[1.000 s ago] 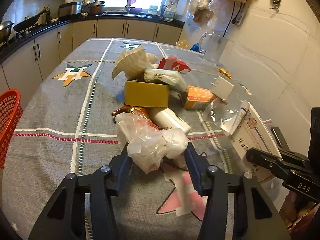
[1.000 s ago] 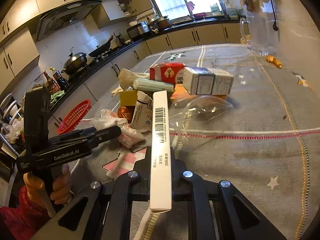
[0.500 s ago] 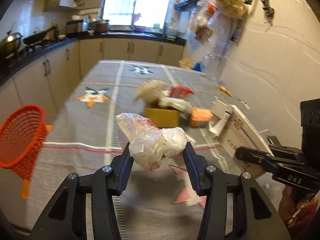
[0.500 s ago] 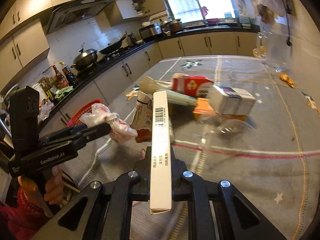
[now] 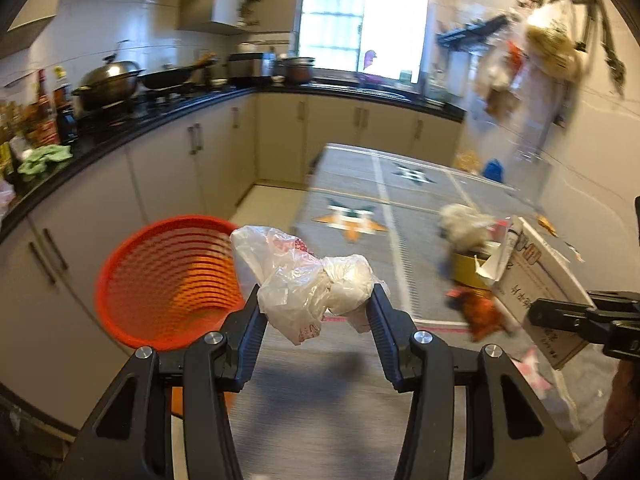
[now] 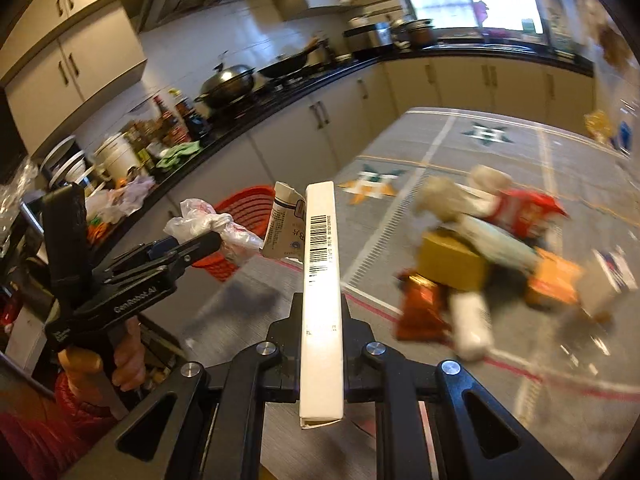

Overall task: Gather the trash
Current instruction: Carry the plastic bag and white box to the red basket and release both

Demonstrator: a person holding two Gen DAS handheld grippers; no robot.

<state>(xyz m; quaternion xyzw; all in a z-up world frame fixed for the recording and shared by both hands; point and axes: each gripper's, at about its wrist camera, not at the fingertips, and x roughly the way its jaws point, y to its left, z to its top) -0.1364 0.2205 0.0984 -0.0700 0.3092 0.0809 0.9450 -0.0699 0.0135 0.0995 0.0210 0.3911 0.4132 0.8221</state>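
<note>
Two pieces of trash are in hand and none visibly binned yet. Left gripper (image 5: 316, 312) pinches a crumpled plastic bag (image 5: 308, 280), with the red basket (image 5: 132, 280) just ahead to its left. Right gripper (image 6: 322, 320) clamps a flat white box (image 6: 322, 280). Beyond it to the right, a pile of wrappers and cartons (image 6: 480, 248) waits on the table (image 5: 400, 184).

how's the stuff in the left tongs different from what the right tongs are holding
The crumpled clear plastic bag is soft, shapeless and see-through; the long white cardboard box is rigid, flat and opaque, with a barcode on its edge.

The left tongs stand fairly wide around the bulging bag; the right tongs are pinched nearly shut on the thin box.

The bag bunches across its tongs; the box runs lengthwise along its tongs.

Both are gripped and lifted off the table.
</note>
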